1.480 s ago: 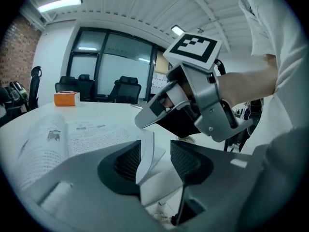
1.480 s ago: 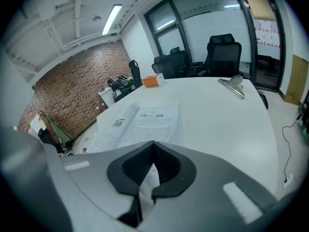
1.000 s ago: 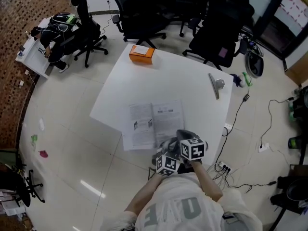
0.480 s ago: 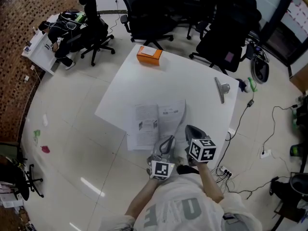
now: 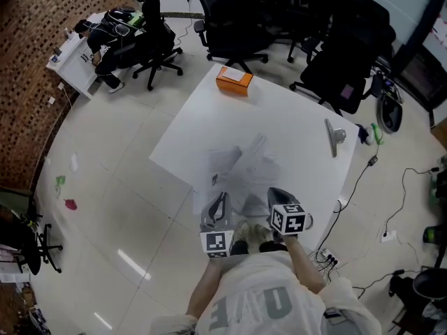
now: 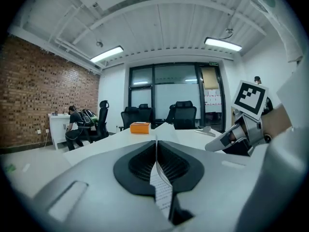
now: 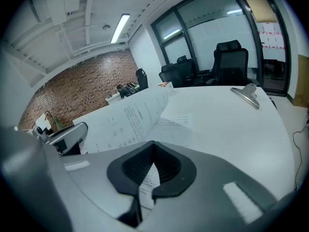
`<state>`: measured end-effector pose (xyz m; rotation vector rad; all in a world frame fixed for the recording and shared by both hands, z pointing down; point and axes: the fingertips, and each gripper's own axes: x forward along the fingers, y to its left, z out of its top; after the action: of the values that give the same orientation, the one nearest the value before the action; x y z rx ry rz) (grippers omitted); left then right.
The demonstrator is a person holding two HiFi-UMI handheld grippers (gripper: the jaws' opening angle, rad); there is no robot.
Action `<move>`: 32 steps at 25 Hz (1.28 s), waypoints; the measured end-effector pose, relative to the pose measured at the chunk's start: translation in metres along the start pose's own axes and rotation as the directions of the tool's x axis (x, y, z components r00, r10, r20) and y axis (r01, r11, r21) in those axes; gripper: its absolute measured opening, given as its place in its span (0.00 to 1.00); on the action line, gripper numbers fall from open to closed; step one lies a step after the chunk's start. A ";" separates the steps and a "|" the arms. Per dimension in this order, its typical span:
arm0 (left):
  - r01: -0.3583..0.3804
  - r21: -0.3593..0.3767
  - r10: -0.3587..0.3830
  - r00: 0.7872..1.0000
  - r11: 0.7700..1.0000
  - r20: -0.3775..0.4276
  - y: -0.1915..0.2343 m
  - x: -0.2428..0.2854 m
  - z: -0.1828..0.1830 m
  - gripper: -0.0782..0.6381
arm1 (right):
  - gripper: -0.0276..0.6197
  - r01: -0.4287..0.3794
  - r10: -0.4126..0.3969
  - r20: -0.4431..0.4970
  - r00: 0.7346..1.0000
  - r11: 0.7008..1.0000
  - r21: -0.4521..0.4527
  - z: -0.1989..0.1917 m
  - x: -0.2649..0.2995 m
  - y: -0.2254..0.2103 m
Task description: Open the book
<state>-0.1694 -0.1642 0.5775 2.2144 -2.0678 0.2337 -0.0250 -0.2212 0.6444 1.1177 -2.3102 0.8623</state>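
The thin book [image 5: 241, 167] lies open near the front edge of the white table [image 5: 293, 117]. One printed page [image 5: 249, 149] is lifted and curves up over it. In the left gripper view my left gripper [image 6: 156, 154] pinches the edge of that page [image 6: 162, 190] between its pads, and its jaws are opening slightly. It sits at the book's front left [image 5: 221, 201]. My right gripper [image 7: 152, 167] is shut on a right-hand page's edge [image 7: 146, 182] at the book's front right [image 5: 275, 194]. The raised page [image 7: 129, 117] arcs leftwards towards the left gripper [image 7: 67, 135].
An orange box [image 5: 234, 81] stands at the table's far corner. A grey metal stand [image 5: 334, 137] lies near the right edge. Black office chairs [image 5: 237, 12] ring the far side, and a person [image 5: 112, 37] sits at a desk far left. Cables [image 5: 328, 257] lie on the floor.
My left gripper has swung left and up with the page in it, so the page now stands lifted over the open book. The right gripper stays at the book's front right.
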 end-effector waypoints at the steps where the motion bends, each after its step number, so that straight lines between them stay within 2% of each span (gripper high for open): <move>1: -0.008 -0.016 0.008 1.000 1.000 -0.007 0.005 -0.002 -0.003 0.15 | 0.05 -0.006 0.006 -0.010 1.000 1.000 -0.007 -0.002 0.003 0.002; 9: -0.122 -0.101 0.117 0.992 0.987 -0.056 0.046 -0.022 -0.026 0.15 | 0.05 -0.035 0.030 -0.106 0.994 0.998 -0.048 -0.027 0.029 0.017; 16: -0.244 -0.160 0.215 0.960 0.956 -0.179 0.080 -0.038 -0.069 0.16 | 0.05 -0.022 0.006 -0.164 0.986 0.995 -0.093 -0.044 0.045 0.018; 23: -0.302 -0.203 0.238 0.927 0.931 -0.289 0.092 -0.048 -0.109 0.18 | 0.05 -0.013 -0.009 -0.182 0.983 0.993 -0.120 -0.046 0.049 0.020; 25: -0.313 -0.231 0.238 0.923 0.921 -0.302 0.093 -0.048 -0.116 0.18 | 0.05 -0.012 -0.013 -0.188 0.982 0.991 -0.135 -0.047 0.051 0.020; 32: -0.332 -0.242 0.254 0.918 0.911 -0.303 0.095 -0.045 -0.120 0.18 | 0.05 -0.007 -0.027 -0.221 0.975 0.988 -0.152 -0.051 0.053 0.017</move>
<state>-0.2724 -0.1053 0.6847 1.6026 -2.1201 0.2201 -0.0641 -0.2060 0.7072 0.9179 -2.1429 0.7524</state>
